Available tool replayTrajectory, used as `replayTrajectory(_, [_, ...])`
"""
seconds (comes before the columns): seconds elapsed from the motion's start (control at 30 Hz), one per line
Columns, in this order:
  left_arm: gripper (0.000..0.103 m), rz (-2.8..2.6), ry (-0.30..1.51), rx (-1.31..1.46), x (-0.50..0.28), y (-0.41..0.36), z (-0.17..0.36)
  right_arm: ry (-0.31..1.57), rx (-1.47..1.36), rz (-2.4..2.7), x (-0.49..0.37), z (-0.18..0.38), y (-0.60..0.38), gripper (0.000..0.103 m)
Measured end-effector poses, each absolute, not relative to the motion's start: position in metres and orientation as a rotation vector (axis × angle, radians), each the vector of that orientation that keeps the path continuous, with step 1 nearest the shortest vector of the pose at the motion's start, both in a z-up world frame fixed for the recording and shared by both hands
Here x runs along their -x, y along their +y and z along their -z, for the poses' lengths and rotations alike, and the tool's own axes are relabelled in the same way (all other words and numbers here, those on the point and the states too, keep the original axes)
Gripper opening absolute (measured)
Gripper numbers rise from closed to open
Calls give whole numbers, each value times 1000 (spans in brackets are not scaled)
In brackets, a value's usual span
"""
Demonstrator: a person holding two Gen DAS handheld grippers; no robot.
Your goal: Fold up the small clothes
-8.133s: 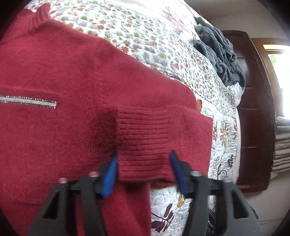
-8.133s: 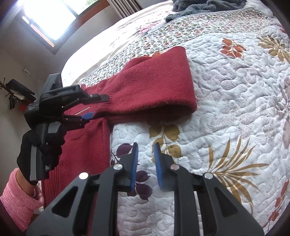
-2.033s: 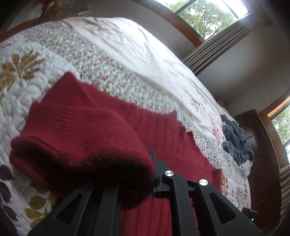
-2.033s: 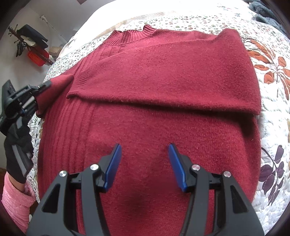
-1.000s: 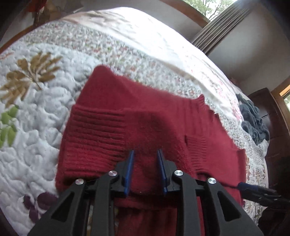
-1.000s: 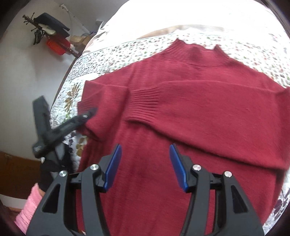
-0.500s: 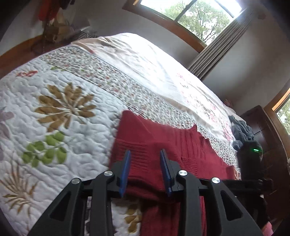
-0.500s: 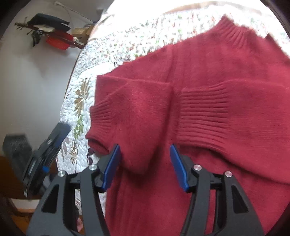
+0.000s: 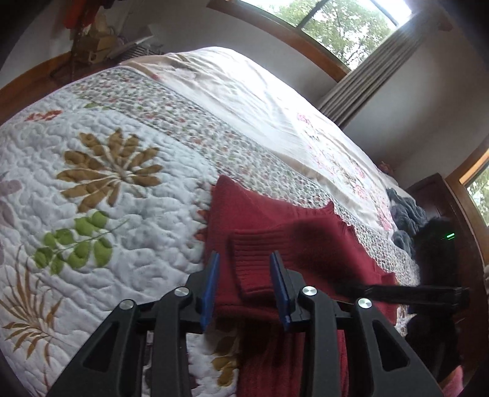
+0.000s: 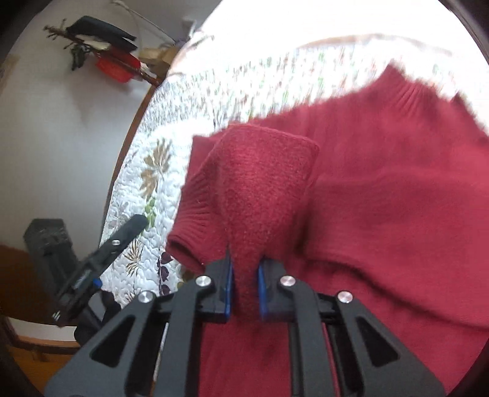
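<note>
Red sweater [image 9: 275, 220] spread on floral quilt [image 9: 122, 183], bare bedding leftward. Left gripper [image 9: 244, 287] parted, straddling ribbed cuff [image 9: 253, 262] without clamping. Right gripper [image 10: 244, 290] pinching a raised sleeve fold [image 10: 262, 183] above sweater body.

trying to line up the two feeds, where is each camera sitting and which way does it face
Left wrist: sits on the left gripper, low over the quilt, facing up the bed toward the window; its open fingers straddle the sweater cuff.
Right wrist: sits on the right gripper, looking down on the red sweater; its fingers pinch a raised fold.
Shared: the sweater, the quilt, and each view shows the other gripper at its edge.
</note>
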State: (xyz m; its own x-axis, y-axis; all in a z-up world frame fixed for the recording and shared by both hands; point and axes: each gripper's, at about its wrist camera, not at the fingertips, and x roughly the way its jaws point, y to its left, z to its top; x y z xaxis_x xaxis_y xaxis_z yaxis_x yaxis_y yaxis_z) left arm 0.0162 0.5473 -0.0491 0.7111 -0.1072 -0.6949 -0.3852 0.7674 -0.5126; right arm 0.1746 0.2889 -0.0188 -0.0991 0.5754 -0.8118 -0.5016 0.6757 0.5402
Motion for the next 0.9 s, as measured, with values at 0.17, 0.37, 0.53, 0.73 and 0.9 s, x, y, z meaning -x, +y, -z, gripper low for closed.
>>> replayTrajectory(0.17, [34,-154,838,637,-46,519,57,1358,-37,-829,-198,4,247,11])
replayTrajectory(0.37, [34,-196,960,526,-79,491,86,1421,-62,-751,-220,42,221,11])
replayTrajectory(0.53, [37,-219,1023,523,-88,492,109,1472,-78,-710,-223,77,213,12])
replayTrajectory(0.73, [38,-204,1024,524,-87,493,113,1488,-80,-693,-223,89,214,16])
replayTrajectory(0.9, [38,-190,1019,548,-86,497,114,1429,1,-643,-220,66,220,28])
